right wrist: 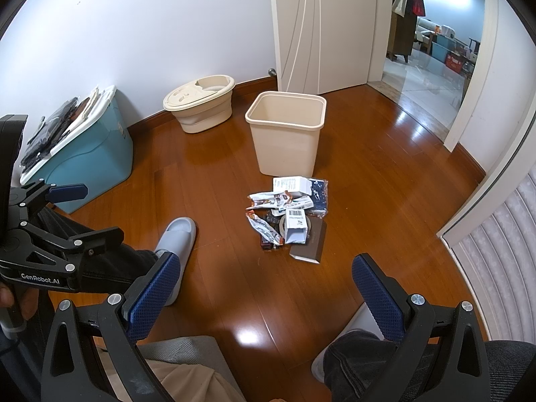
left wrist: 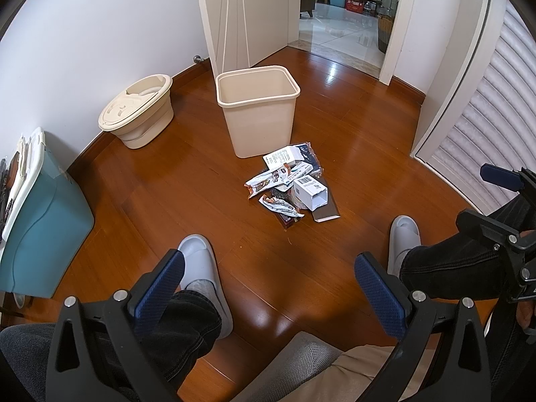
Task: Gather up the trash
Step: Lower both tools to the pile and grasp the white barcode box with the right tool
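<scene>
Glossy wooden floor (left wrist: pixel 167 181) of small room, open doorway behind. Trash pile (left wrist: pixel 291 184) on boards: white cartons, crumpled snack wrappers, dark blue packet, flat brown box, just in front of empty beige wastebasket (left wrist: pixel 258 110). Beige lidded bucket (left wrist: pixel 137 110) against wall; teal storage bin (left wrist: pixel 43 231) further left. Seated person's grey slippers (left wrist: pixel 204 268) flank foreground. Left gripper (left wrist: pixel 268 281) spread wide, holding nothing, well short of pile. Right gripper (right wrist: pixel 264 288) likewise agape, empty.
</scene>
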Tool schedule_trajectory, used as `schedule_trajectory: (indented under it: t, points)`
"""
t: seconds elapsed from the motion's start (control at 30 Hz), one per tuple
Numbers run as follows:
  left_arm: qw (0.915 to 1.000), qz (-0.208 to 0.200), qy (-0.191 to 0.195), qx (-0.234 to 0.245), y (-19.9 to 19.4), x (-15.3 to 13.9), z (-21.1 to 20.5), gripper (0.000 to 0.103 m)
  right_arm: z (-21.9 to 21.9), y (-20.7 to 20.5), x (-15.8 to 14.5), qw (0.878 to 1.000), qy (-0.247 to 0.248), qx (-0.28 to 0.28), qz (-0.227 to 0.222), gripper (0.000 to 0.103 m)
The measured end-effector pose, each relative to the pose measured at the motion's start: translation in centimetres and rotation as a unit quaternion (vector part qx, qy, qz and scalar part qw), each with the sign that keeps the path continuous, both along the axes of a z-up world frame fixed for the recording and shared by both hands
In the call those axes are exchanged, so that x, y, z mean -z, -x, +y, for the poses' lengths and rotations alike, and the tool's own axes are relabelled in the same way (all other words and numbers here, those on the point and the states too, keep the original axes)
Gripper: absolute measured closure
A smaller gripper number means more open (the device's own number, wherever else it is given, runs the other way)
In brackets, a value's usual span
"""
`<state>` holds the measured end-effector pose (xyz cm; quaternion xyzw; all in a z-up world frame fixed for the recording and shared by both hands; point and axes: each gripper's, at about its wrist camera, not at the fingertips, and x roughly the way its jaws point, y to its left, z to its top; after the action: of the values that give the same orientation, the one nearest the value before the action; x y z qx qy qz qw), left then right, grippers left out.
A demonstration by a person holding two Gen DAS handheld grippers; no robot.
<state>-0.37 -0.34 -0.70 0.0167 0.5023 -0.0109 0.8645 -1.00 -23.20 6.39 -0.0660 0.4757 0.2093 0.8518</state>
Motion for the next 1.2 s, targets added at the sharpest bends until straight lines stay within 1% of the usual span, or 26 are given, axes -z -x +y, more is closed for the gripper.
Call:
schedule_trajectory:
  t: [0.27,0.37,0.47,0.53,0.57,0.6,0.67,0.77,0.8,0.83,0.87,0.9,0.97,1.0,1.07,1.1,1.17,1.2]
  points:
    - [1.0,0.003,0.0,-0.003,0.0,0.1,0.0,0.0,0.0,0.0,0.0,1.0,0.0,0.001,0.0,0.0]
    - [0.9999,0.003,0.008,-0.012,-0.1,0.0,0.1,0.0,0.5,0.1,-0.1,1.0,-0.003,0.005,0.008,0.0]
    - [0.9992,0.014,0.02,-0.031,-1.2,0.1,0.6,0.0,0.9,-0.4,-0.5,1.0,-0.007,0.012,0.019,0.0]
    - [0.9979,0.026,0.029,-0.052,-2.6,0.3,1.2,0.0,1.5,-1.3,-1.5,1.0,0.013,0.006,0.016,0.0]
    - [0.997,0.032,0.034,-0.062,-3.3,0.4,1.5,0.0,2.3,-1.8,-2.3,0.999,0.035,-0.006,0.007,0.0]
    - [0.9956,0.039,0.042,-0.074,-4.0,0.7,1.8,0.0,2.4,-2.2,-2.8,0.999,0.047,-0.015,0.003,0.0]
    - [0.9916,0.055,0.059,-0.101,-5.7,1.6,2.4,0.0,2.8,-4.3,-3.8,0.997,0.065,-0.035,0.01,0.0]
    - [0.98,0.089,0.087,-0.156,-8.7,4.2,3.8,0.0,3.3,-8.6,-4.1,0.996,0.057,-0.048,0.04,0.0]
    - [0.9719,0.107,0.103,-0.183,-9.8,6.0,4.5,0.0,3.5,-10.8,-3.3,0.995,0.053,-0.056,0.069,0.0]
    - [0.9662,0.118,0.111,-0.201,-10.5,7.2,4.9,0.0,3.7,-12.5,-2.4,0.992,0.052,-0.064,0.094,0.0]
    - [0.9605,0.128,0.118,-0.217,-11.1,8.4,5.3,0.0,3.9,-14.4,-1.2,0.989,0.052,-0.071,0.117,0.0]
    - [0.9528,0.141,0.119,-0.241,-11.9,10.4,5.7,0.0,4.1,-16.3,0.3,0.986,0.057,-0.076,0.134,0.0]
    - [0.9453,0.151,0.116,-0.264,-12.7,12.8,5.9,0.0,4.4,-20.0,4.0,0.982,0.078,-0.08,0.153,0.0]
    - [0.9392,0.164,0.117,-0.278,-13.4,14.9,5.9,0.0,4.6,-21.6,6.3,0.979,0.089,-0.082,0.165,0.0]
    - [0.9301,0.181,0.129,-0.292,-14.2,17.6,5.8,0.0,4.8,-24.7,12.5,0.971,0.105,-0.078,0.201,0.0]
    - [0.9241,0.189,0.133,-0.304,-14.9,19.5,5.8,0.0,5.0,-25.8,15.2,0.968,0.11,-0.073,0.213,0.0]
    - [0.9198,0.197,0.128,-0.314,-15.7,21.8,5.7,0.0,5.2,-27.2,20.1,0.965,0.106,-0.068,0.228,0.0]
    - [0.9194,0.2,0.118,-0.317,-16.4,23.4,5.7,0.0,5.4,-28.0,23.2,0.965,0.105,-0.062,0.232,0.0]
